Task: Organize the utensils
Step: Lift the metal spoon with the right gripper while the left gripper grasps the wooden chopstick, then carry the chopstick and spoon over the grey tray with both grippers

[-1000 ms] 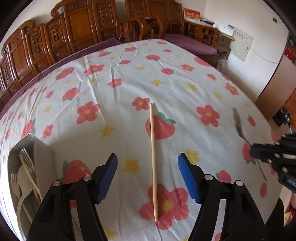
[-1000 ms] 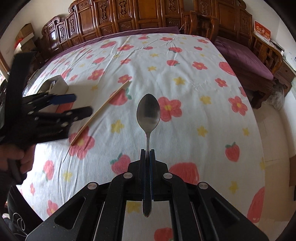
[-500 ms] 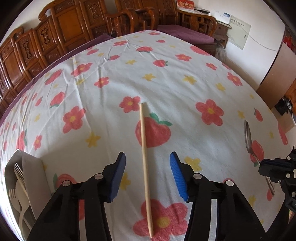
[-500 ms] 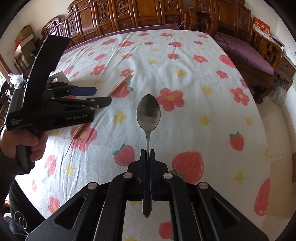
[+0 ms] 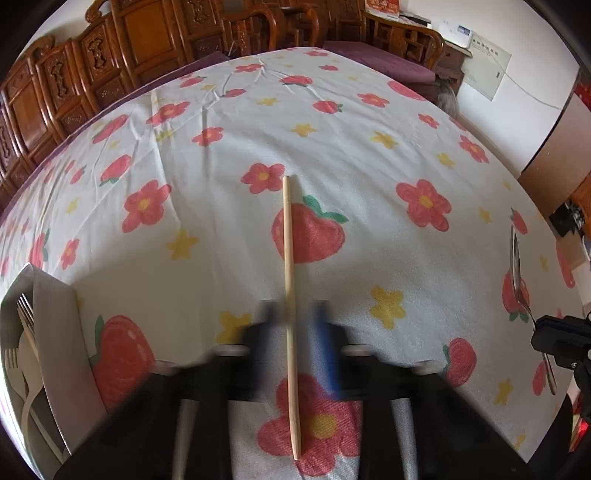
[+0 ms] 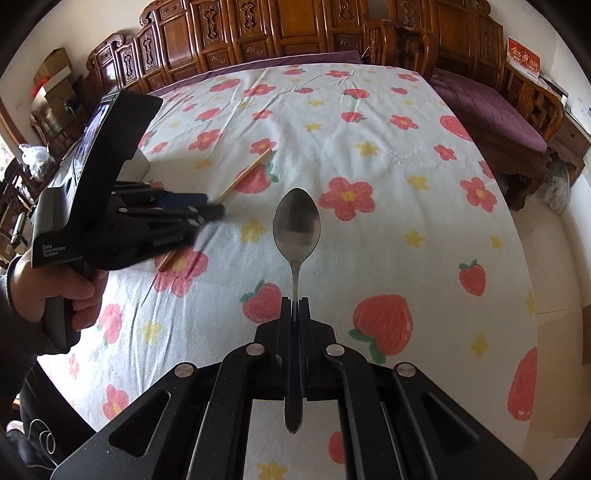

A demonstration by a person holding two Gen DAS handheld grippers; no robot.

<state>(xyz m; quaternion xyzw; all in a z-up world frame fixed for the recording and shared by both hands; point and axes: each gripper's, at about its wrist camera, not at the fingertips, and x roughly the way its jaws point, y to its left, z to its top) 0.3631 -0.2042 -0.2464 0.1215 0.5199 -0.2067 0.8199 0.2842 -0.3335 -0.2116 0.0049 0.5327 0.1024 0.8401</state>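
Observation:
A single wooden chopstick (image 5: 289, 280) lies on the flowered tablecloth (image 5: 332, 147), pointing away from me. My left gripper (image 5: 293, 314) is down over its near half. Its jaws are closing, blurred by the motion, with the chopstick between them and a narrow gap still showing on each side. In the right wrist view the same left gripper (image 6: 212, 206) sits on the chopstick (image 6: 246, 172), held by a hand (image 6: 55, 291). My right gripper (image 6: 294, 301) is shut on the handle of a metal spoon (image 6: 296, 225), bowl forward, above the cloth.
A white utensil tray (image 5: 51, 314) stands at the near left with forks (image 5: 22, 314) and pale plastic cutlery in it. Carved wooden chairs (image 6: 295, 26) line the far side of the table. The table's right edge drops to the floor (image 6: 554, 258).
The left gripper's jaws have gone from wide apart to nearly together around the chopstick, and it has come lower over it. The right gripper still holds the spoon in the same place.

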